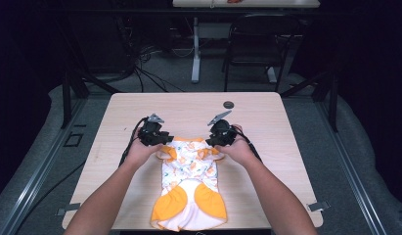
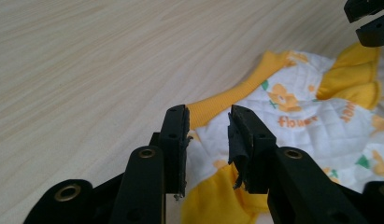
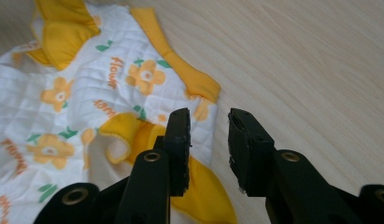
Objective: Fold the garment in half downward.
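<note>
One garment, two hand-held grippers, perhaps one disc

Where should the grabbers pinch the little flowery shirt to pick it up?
Best at the two far corners of the shirt, by the yellow collar band. Each gripper comes in from its own side, fingers low along the table. The shirt lies flat, and those thick edges seem easiest to pinch.

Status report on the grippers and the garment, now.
Left gripper and right gripper open, empty, at the far end of the flower-print baby garment. Garment flat on table. Small dark disc beyond, clear.
</note>
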The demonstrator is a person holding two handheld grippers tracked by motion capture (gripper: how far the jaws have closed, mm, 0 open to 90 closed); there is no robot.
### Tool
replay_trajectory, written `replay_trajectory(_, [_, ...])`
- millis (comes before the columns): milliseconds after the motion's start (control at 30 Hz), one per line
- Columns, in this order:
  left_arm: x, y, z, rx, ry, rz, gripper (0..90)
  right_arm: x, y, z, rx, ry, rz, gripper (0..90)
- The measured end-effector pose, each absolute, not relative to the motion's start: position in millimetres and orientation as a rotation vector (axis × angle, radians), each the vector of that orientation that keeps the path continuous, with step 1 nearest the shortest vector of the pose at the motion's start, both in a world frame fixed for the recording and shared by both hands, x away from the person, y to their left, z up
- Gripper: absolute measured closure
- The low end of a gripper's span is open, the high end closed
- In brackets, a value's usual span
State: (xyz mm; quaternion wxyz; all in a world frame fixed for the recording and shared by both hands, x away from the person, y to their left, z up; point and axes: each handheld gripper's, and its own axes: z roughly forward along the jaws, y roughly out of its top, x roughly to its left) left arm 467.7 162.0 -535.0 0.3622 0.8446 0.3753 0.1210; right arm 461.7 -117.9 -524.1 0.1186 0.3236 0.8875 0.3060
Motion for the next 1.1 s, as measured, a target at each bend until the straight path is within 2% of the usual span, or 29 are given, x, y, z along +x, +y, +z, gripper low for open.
replay_trajectory(667, [474, 152, -564, 2.247, 0.995, 0.297, 67.3, 480, -104, -562, 1.038, 2.636, 0.833, 65.8])
replay_trajectory(1100, [472, 159, -572, 2.227, 1.003, 0.285, 71.2, 479, -102, -562, 1.024, 2.670, 0.830, 78.5])
